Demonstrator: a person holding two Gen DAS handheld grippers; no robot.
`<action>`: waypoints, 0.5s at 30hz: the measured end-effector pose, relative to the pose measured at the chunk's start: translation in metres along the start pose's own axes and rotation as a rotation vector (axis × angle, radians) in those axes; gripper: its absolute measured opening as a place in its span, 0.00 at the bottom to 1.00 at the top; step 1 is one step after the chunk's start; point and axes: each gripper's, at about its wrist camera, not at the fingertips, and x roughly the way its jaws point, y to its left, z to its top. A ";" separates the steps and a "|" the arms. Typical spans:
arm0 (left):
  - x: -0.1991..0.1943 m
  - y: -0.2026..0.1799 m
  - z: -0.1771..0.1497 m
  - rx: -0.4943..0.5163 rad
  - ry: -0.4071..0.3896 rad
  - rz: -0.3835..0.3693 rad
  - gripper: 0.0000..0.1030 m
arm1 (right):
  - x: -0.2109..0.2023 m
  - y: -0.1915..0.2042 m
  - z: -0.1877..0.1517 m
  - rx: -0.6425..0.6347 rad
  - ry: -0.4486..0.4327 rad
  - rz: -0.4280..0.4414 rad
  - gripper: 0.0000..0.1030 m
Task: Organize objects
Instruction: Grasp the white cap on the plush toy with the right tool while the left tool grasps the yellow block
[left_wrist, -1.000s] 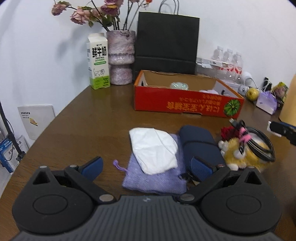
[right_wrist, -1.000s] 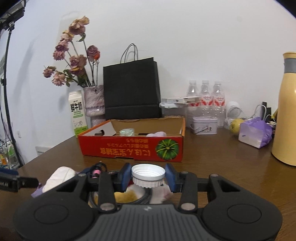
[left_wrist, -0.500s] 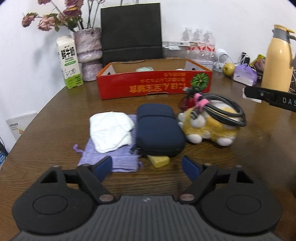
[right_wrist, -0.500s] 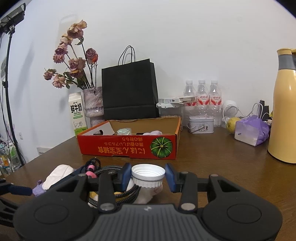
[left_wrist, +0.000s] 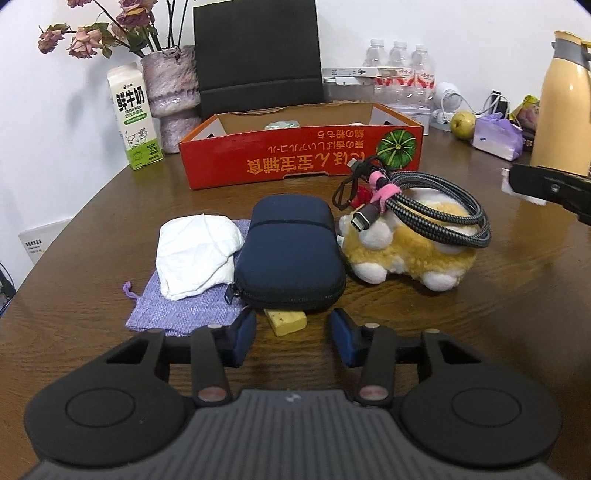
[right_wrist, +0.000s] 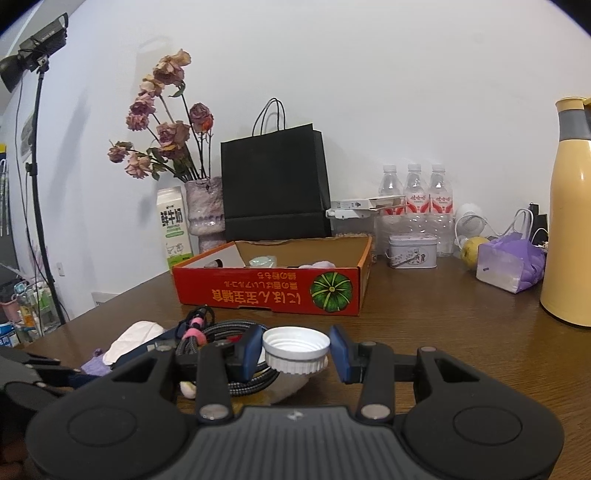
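Note:
My left gripper (left_wrist: 293, 338) hovers low over the brown table, its jaws closing. A small yellow block (left_wrist: 287, 322) lies just ahead of the tips, and no pad touches it. Behind the block lies a navy zip case (left_wrist: 291, 254). To its left, a crumpled white cloth (left_wrist: 195, 251) rests on a purple pouch (left_wrist: 184, 314). To its right, a yellow-and-white plush toy (left_wrist: 406, 254) carries a coiled braided cable (left_wrist: 436, 210). My right gripper (right_wrist: 295, 350) is shut on a white bottle cap (right_wrist: 295, 349), above the plush toy and cable.
An open red cardboard box (left_wrist: 295, 162) stands behind the pile. Along the wall are a milk carton (left_wrist: 135, 118), a vase of dried roses (left_wrist: 173, 96), a black paper bag (left_wrist: 258, 55) and water bottles (right_wrist: 417, 195). A tall yellow flask (right_wrist: 570, 221) stands at the right.
My left gripper has swung right, from in front of the pouch and cloth to the yellow block by the navy case, and its jaws have narrowed. The right gripper still holds the cap.

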 end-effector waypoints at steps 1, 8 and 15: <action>0.002 -0.001 0.000 -0.007 0.004 0.009 0.40 | -0.001 0.000 0.000 -0.001 -0.002 0.004 0.38; 0.005 -0.003 0.000 -0.037 -0.009 0.029 0.25 | -0.005 0.002 -0.001 -0.010 -0.014 0.022 0.38; -0.003 0.007 -0.005 -0.056 -0.003 0.002 0.22 | -0.006 0.002 -0.002 -0.015 -0.018 0.023 0.38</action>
